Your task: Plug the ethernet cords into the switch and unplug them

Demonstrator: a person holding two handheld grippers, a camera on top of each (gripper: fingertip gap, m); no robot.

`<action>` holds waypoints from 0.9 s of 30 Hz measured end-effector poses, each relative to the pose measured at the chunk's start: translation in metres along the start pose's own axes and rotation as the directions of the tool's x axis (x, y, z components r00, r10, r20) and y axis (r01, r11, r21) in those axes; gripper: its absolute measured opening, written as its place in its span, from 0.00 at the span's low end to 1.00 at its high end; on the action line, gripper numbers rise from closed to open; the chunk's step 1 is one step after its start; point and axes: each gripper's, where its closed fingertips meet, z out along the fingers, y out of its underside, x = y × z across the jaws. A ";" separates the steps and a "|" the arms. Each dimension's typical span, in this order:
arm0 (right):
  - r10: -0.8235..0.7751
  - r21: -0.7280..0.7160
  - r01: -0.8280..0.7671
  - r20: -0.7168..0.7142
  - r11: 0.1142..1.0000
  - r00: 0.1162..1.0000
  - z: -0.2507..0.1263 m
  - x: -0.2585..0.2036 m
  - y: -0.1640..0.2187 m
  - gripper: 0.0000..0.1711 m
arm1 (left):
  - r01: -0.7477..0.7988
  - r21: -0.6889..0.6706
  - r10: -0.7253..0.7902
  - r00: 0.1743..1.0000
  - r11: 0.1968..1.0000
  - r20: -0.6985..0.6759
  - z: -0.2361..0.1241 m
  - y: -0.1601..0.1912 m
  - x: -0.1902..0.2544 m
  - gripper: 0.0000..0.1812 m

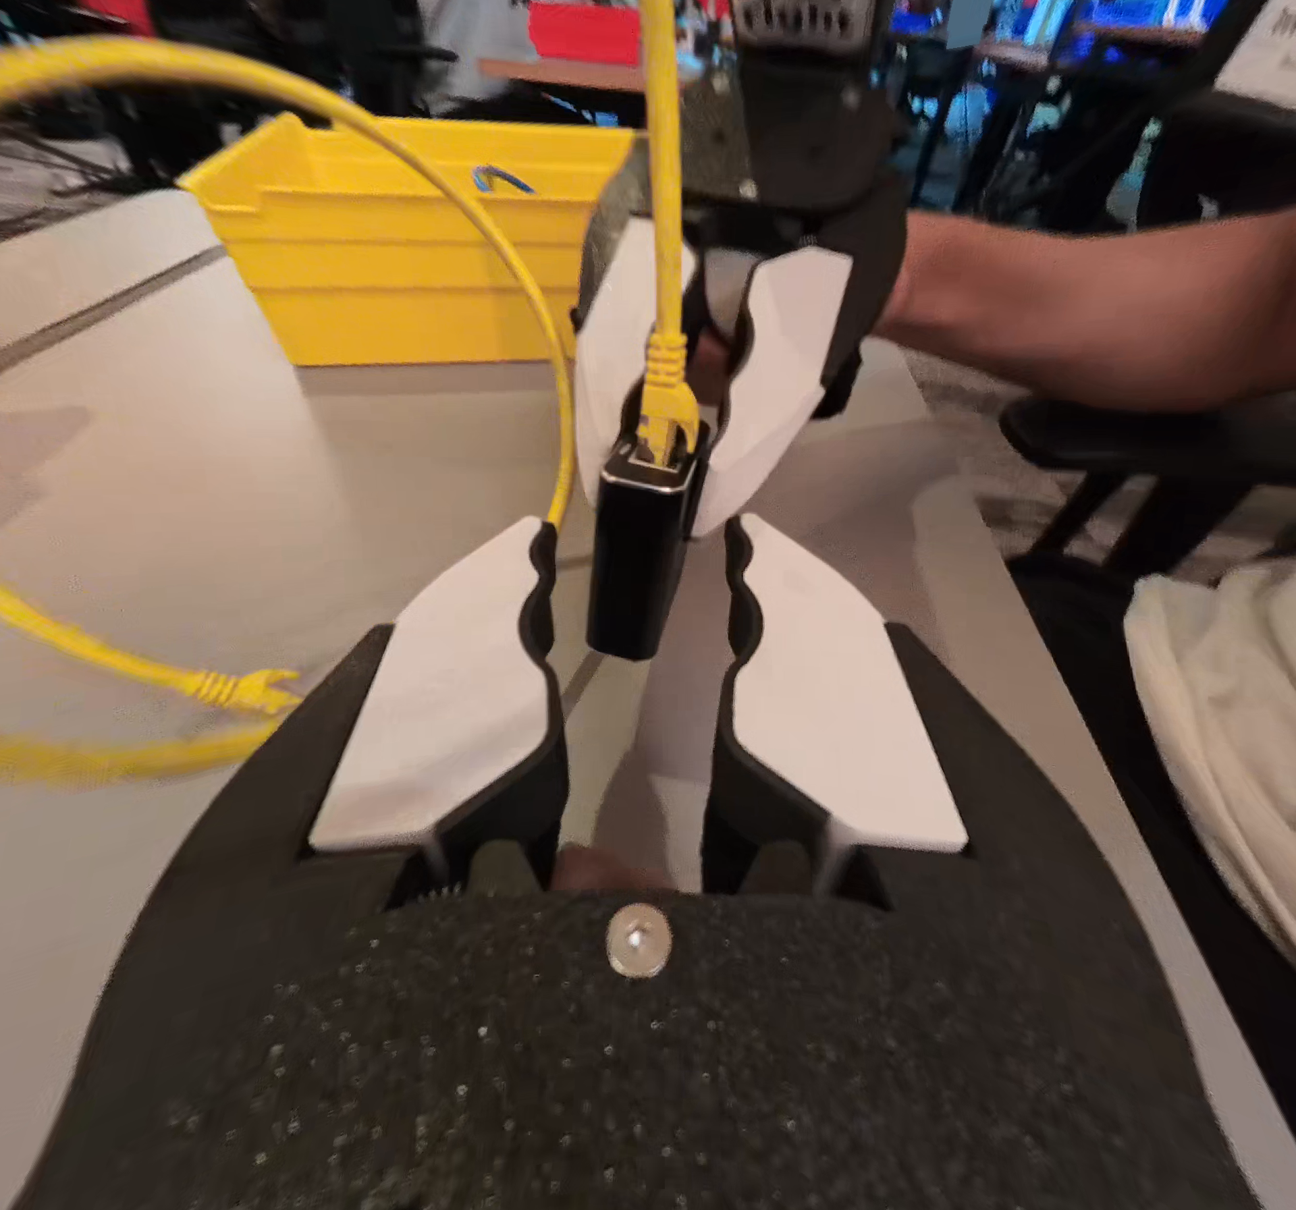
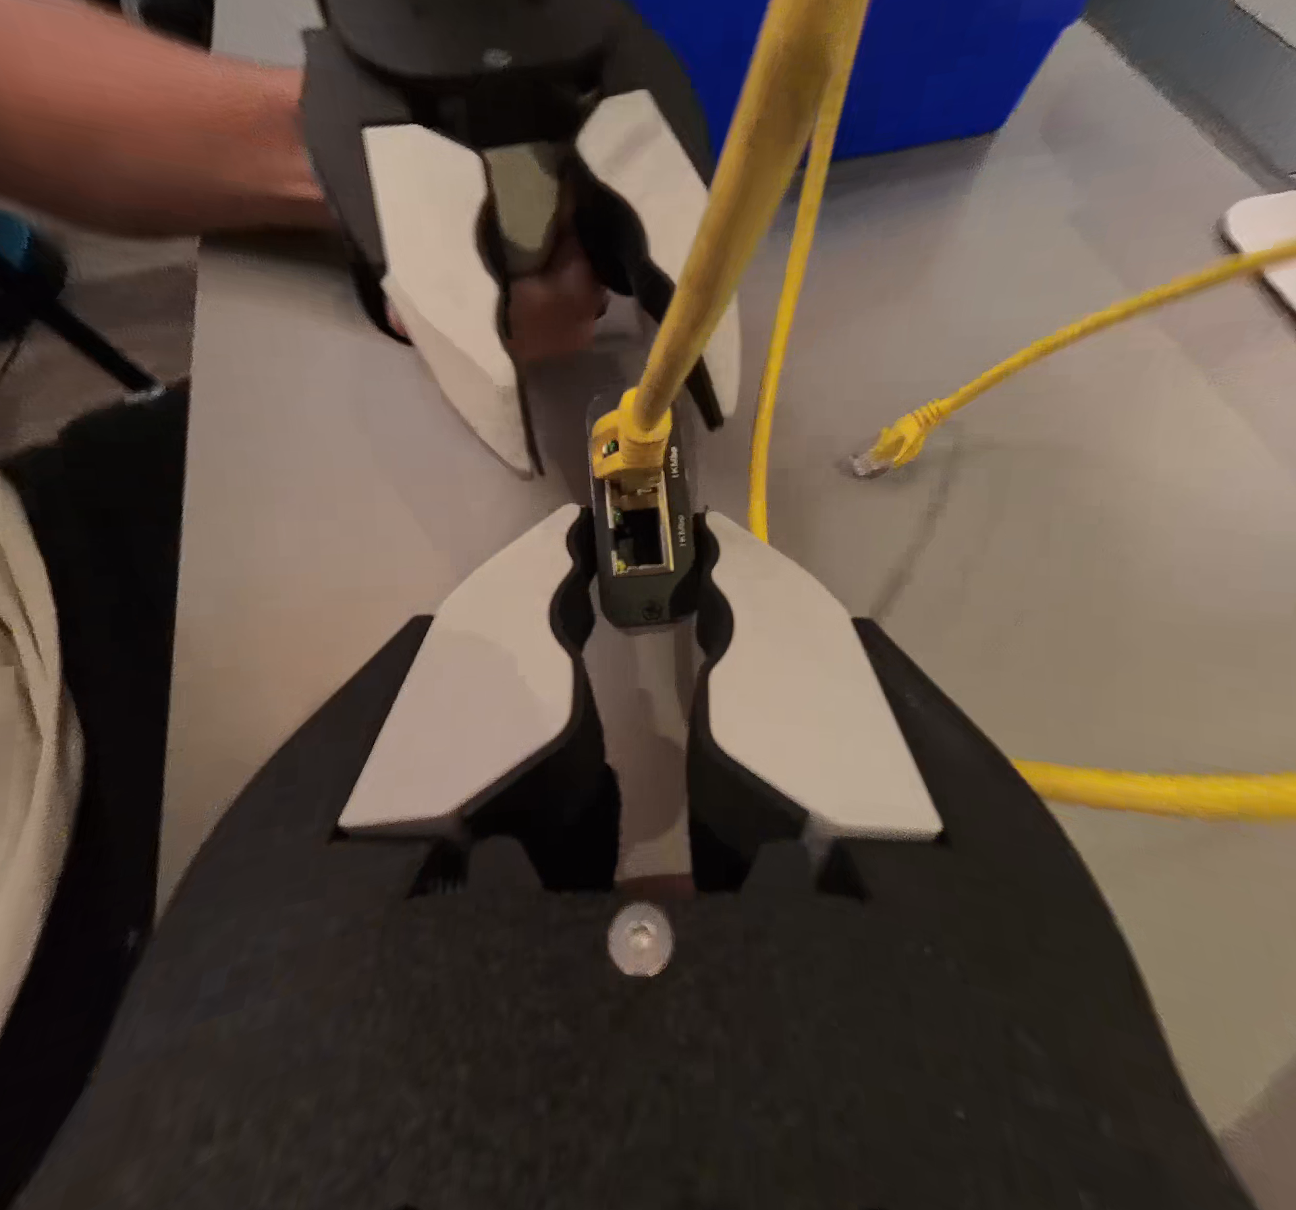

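Switch (image 2: 642, 545) sits clamped in the right gripper (image 2: 639, 549), one yellow cord (image 2: 635, 451) plugged at its 12 o'clock port; the released left gripper (image 1: 638, 587) should, I judge, next fetch the loose plug (image 2: 894, 444) at 3 o'clock.

- Your left gripper (image 1: 638, 545) has its white fingers (image 1: 456, 671) parted, with the lower end of the black switch (image 1: 635, 559) between the tips; contact with the pads is unclear.
- Your right gripper (image 1: 649, 468) faces you and clamps the switch from the far side.
- One yellow ethernet cord (image 1: 663, 160) comes down from above, its plug (image 1: 666, 415) seated in the switch's top port.
- A second yellow cord's loose plug (image 1: 263, 689) lies on the grey table (image 1: 210, 510) to your left.
- A yellow bin (image 1: 393, 251) stands behind.
- A forearm (image 1: 1066, 307) reaches in from the right.
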 end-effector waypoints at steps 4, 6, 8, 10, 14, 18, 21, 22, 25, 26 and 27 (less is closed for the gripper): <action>-0.055 -0.041 0.057 0.068 0.998 0.996 0.004 -0.017 -0.001 0.15 | -0.081 -0.088 0.076 0.995 0.993 -0.061 0.006 0.015 0.016 0.18; -0.074 -0.057 0.076 0.045 0.995 0.996 0.005 -0.013 0.001 0.16 | -0.103 -0.113 0.100 0.994 0.988 -0.036 0.007 0.019 0.013 0.17; -0.067 -0.028 0.068 0.023 0.997 0.997 0.006 -0.011 0.000 0.17 | -0.120 -0.117 0.119 0.993 0.986 -0.016 0.006 0.018 0.010 0.15; -0.032 0.026 0.032 0.001 0.999 0.999 0.001 -0.005 -0.002 0.19 | -0.099 -0.100 0.099 0.995 0.990 -0.002 0.003 0.015 0.007 0.13; 0.062 0.081 -0.066 0.050 0.995 0.997 0.000 -0.005 0.000 0.19 | -0.026 -0.023 0.026 0.999 0.999 -0.027 -0.002 0.002 0.007 0.13; 0.063 0.071 -0.071 0.113 0.995 0.992 0.003 -0.013 0.002 0.16 | -0.010 -0.020 0.009 0.998 1.000 -0.066 -0.002 0.003 0.013 0.13; 0.036 0.041 -0.042 0.139 0.998 0.990 0.002 -0.020 0.003 0.16 | -0.005 -0.009 0.004 0.995 1.000 -0.103 0.001 0.002 0.021 0.14; 0.028 0.027 -0.033 0.156 0.999 0.987 0.004 -0.026 0.003 0.16 | 0.005 -0.009 -0.007 0.993 1.000 -0.121 0.004 0.001 0.025 0.15; -0.024 -0.075 0.034 0.124 0.997 0.992 0.010 -0.027 0.014 0.15 | -0.012 -0.062 0.003 0.991 0.998 -0.130 0.010 0.008 0.027 0.15; -0.007 -0.060 0.015 0.129 0.998 0.992 0.008 -0.026 0.012 0.15 | -0.001 -0.053 -0.006 0.993 0.999 -0.121 0.009 0.006 0.025 0.14; 0.023 -0.019 -0.020 0.147 1.000 0.989 0.004 -0.027 0.007 0.15 | 0.030 -0.036 -0.034 0.992 0.999 -0.123 0.007 0.003 0.022 0.14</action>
